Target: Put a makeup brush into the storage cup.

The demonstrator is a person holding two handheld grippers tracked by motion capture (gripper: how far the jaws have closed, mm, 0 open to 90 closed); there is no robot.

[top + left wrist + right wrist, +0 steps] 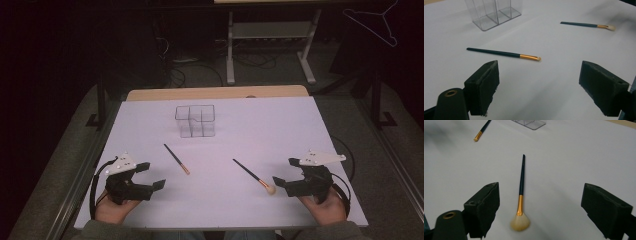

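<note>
White tabletop (280, 125), no readable writing. Right gripper (283, 172) jaws apart, empty; fan brush (521, 192) lies just ahead between them. Left gripper (151, 175) jaws apart; slim brush (504, 53) lies ahead.

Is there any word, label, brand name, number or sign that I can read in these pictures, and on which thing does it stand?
There is no readable text.
The thin brush and the fluffy brush have plain dark handles with gold collars, without print.
The clear organizer has no label.
The white table cover is blank.
The left gripper and right gripper show no marking.
</note>
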